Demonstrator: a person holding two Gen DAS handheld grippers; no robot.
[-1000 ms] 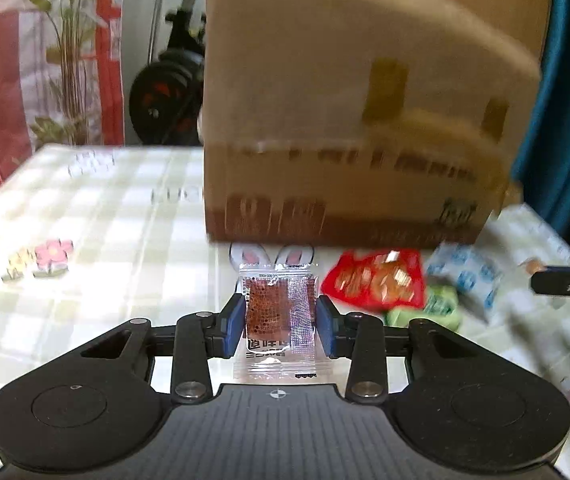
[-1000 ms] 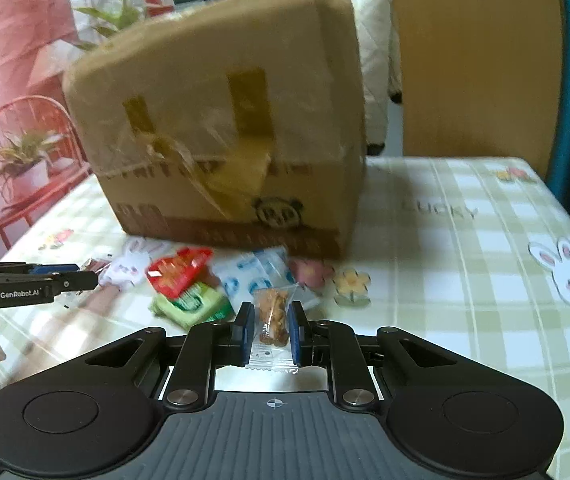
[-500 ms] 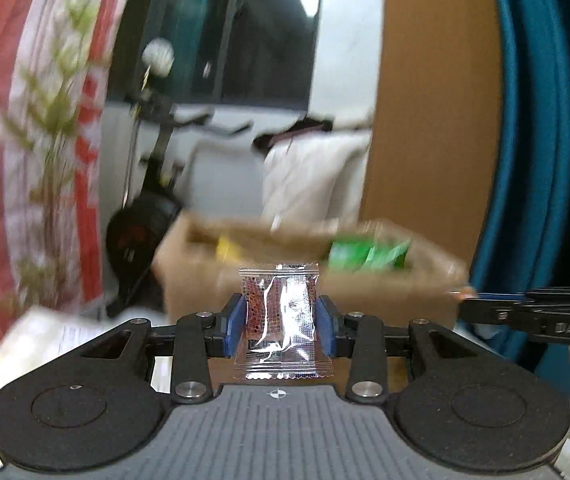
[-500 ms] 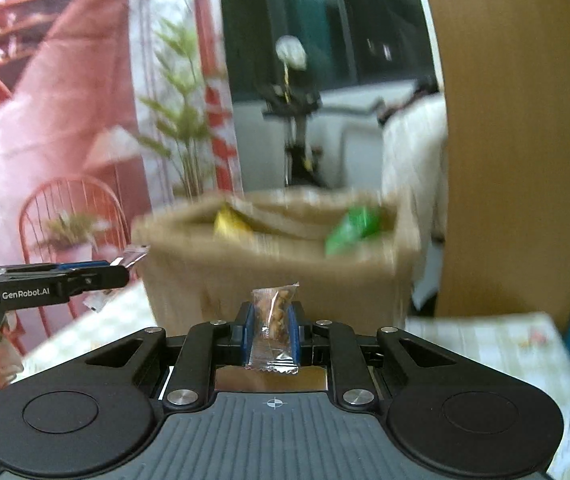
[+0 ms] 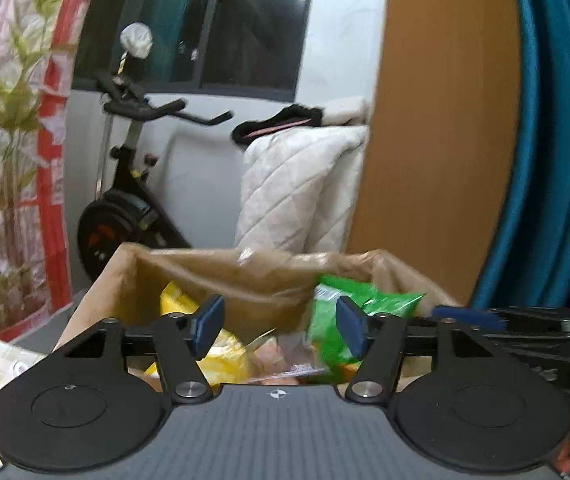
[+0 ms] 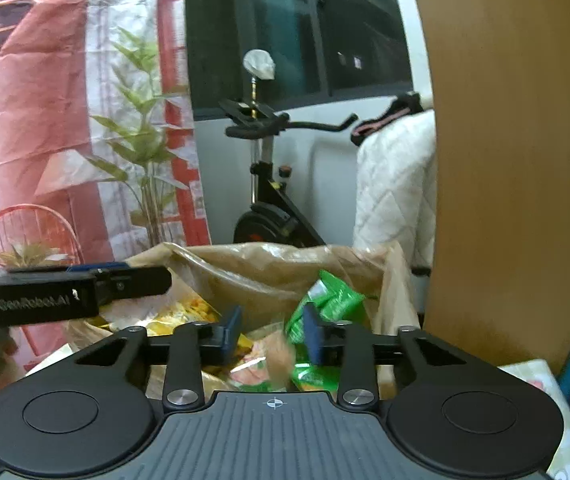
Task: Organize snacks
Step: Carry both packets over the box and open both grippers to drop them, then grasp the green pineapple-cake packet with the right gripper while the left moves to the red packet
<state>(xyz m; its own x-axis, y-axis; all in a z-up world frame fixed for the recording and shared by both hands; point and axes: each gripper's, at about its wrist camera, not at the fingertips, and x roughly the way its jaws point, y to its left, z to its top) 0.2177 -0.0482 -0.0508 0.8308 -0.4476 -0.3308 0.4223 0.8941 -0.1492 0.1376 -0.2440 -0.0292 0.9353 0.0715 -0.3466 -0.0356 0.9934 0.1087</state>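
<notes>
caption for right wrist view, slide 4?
Right tongs opening over the box, a blurred snack packet dropping between the pads toward the snacks inside.

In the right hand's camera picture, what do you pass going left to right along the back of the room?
Red printed backdrop → leafy plant → exercise bike → white quilted blanket → brown wooden panel.

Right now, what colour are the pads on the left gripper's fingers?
Dark blue pads, clearest in the left wrist view.
</notes>
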